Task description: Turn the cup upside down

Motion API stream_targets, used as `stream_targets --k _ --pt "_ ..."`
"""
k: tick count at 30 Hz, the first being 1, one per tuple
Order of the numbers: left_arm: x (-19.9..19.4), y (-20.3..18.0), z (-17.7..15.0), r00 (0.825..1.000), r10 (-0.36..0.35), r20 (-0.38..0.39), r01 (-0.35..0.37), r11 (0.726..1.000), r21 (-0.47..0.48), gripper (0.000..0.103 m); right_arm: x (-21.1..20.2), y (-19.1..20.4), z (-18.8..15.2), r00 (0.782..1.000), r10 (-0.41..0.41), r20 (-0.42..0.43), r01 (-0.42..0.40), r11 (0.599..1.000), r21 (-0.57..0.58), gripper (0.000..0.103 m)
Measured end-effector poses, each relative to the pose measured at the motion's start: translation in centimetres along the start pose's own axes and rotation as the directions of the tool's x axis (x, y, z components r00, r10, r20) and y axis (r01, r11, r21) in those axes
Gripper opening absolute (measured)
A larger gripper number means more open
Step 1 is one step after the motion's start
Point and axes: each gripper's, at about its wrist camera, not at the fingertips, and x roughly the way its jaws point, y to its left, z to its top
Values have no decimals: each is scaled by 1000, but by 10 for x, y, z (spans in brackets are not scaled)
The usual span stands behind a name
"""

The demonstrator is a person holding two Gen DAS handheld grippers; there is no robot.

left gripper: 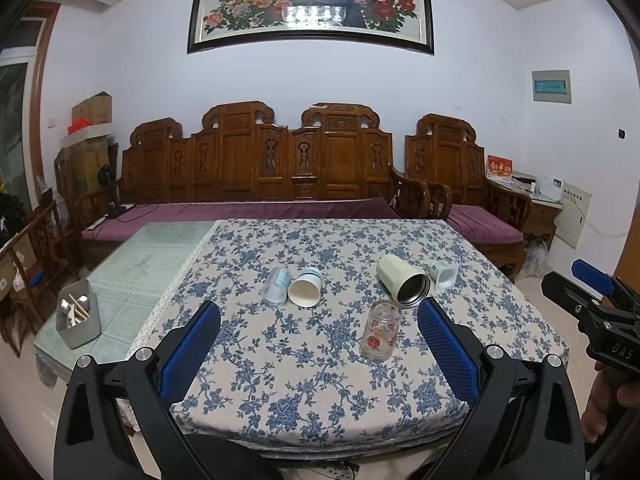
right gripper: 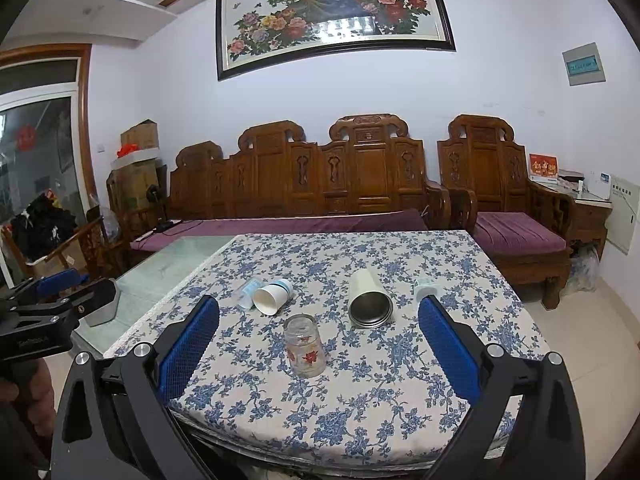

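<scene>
Here the left gripper (left gripper: 318, 322) fills the lower part of the left wrist view, its blue pads (left gripper: 192, 350) spread wide with nothing between them. The right gripper (right gripper: 319, 318) sits the same way in the lower part of the right wrist view: pads (right gripper: 448, 346) wide apart, nothing held. Each gripper also shows at the edge of the other's view, the right one at the right edge and the left one at the left edge.

Both hover at the near edge of the table (left gripper: 328, 408), which carries a blue floral cloth.

The glass (left gripper: 380, 330) with red flower print stands at lower centre of the frame, closed end up, between the spread pads in the right wrist view (right gripper: 305, 346) and clear of both.

Just above it in frame, the steel cup (left gripper: 404, 282) lies on its side, cream outside, mouth toward the camera; its rim is close to the glass, contact uncertain. A small white cup (left gripper: 443, 274) lies close behind it to the right.

Left of centre, a paper cup (left gripper: 306, 286) lies on its side, mouth toward the camera, touching a clear plastic cup (left gripper: 277, 285) lying at its left.

At the left of the frame, on the bare tabletop, a grey bin (left gripper: 78, 316) holds utensils.

A wooden bench (left gripper: 256, 164) runs across the middle of the frame, under a peacock picture (left gripper: 312, 0) at the top.
</scene>
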Motion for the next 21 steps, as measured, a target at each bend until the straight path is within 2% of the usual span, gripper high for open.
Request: stream_targets --k 21 --pt "-3 -4 2 1000 3 11 -3 1000 5 95 -1 0 0 1000 0 2 0 1000 -2 100"
